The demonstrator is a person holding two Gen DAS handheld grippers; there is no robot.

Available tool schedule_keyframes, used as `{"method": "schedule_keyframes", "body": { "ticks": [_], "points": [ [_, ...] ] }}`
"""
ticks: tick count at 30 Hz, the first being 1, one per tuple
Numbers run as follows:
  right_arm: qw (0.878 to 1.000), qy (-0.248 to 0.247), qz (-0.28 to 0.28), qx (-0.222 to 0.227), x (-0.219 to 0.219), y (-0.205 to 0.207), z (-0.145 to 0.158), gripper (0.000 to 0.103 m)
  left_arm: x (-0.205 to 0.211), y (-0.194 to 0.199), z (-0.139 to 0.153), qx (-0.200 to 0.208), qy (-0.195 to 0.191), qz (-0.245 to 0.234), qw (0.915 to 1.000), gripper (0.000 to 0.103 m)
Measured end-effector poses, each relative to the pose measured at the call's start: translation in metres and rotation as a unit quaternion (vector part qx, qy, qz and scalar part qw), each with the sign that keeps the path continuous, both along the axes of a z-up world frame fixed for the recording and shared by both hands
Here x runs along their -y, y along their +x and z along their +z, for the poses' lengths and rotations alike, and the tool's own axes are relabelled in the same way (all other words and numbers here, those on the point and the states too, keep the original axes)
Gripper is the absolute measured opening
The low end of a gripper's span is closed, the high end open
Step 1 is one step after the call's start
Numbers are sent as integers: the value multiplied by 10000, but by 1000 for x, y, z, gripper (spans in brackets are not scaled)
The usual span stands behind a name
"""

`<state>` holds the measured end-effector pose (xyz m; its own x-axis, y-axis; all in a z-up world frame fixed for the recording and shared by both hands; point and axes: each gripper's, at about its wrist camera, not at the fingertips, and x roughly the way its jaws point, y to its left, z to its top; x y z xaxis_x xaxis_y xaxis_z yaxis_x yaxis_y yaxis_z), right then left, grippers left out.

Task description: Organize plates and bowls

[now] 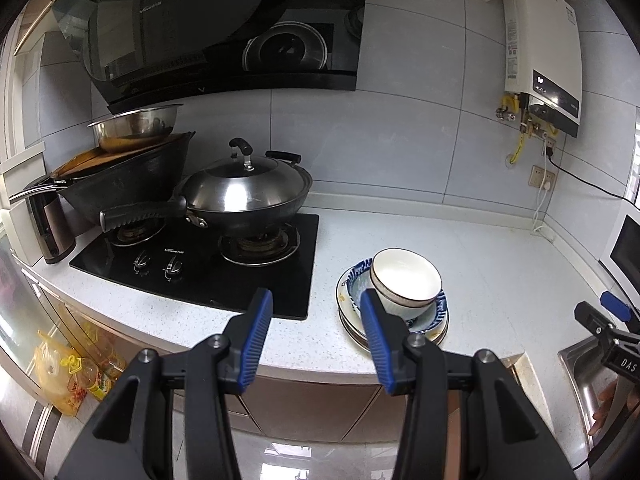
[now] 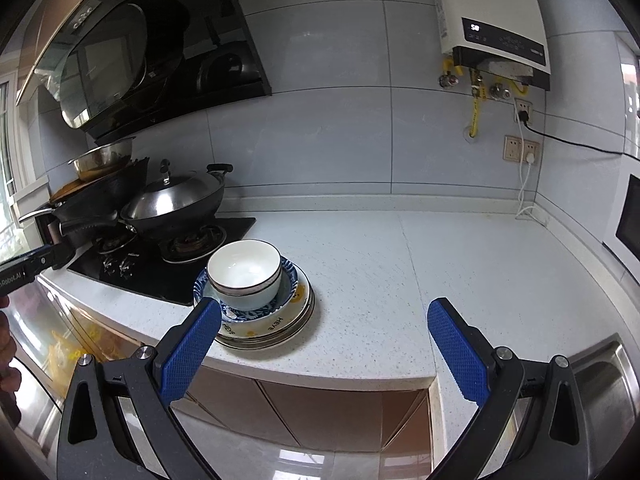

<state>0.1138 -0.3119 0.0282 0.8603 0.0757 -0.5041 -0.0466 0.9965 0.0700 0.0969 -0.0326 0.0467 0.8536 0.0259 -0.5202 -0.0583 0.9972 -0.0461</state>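
The white bowl (image 2: 244, 274) sat atop stacked plates (image 2: 276, 326); glazed, slippery, breakable, best pinched at its rim; left gripper (image 1: 316, 312) half open, right gripper (image 2: 324, 326) wide, both empty.

Lidded wok (image 1: 244, 190) on black gas hob (image 1: 208, 268), water heater (image 2: 496, 16) on tiled wall.

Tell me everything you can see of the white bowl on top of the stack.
The white bowl looks like glazed ceramic, round and deep, with a thin dark band just below its rim. It stands upright and looks empty. It nests in a second, similar white bowl, which sits in a blue-patterned bowl atop stacked plates on the speckled countertop, beside the stove. No gripper touches it.
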Motion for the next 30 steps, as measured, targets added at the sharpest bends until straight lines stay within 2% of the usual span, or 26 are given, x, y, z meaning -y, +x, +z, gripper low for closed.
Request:
{"method": "schedule_keyframes", "body": {
  "ticks": [6,18,30],
  "points": [
    [9995,176,-182,-177,2,3,0,102,-5,1,1,-34,49,-92,9999,44],
    [9987,123,-238,-438,-4,-6,-3,102,-12,-16,4,-31,69,-284,9996,44],
    [9982,306,-355,-379,-2,-20,4,102,-12,-33,12,111,130,-288,9994,44]
  ]
}}
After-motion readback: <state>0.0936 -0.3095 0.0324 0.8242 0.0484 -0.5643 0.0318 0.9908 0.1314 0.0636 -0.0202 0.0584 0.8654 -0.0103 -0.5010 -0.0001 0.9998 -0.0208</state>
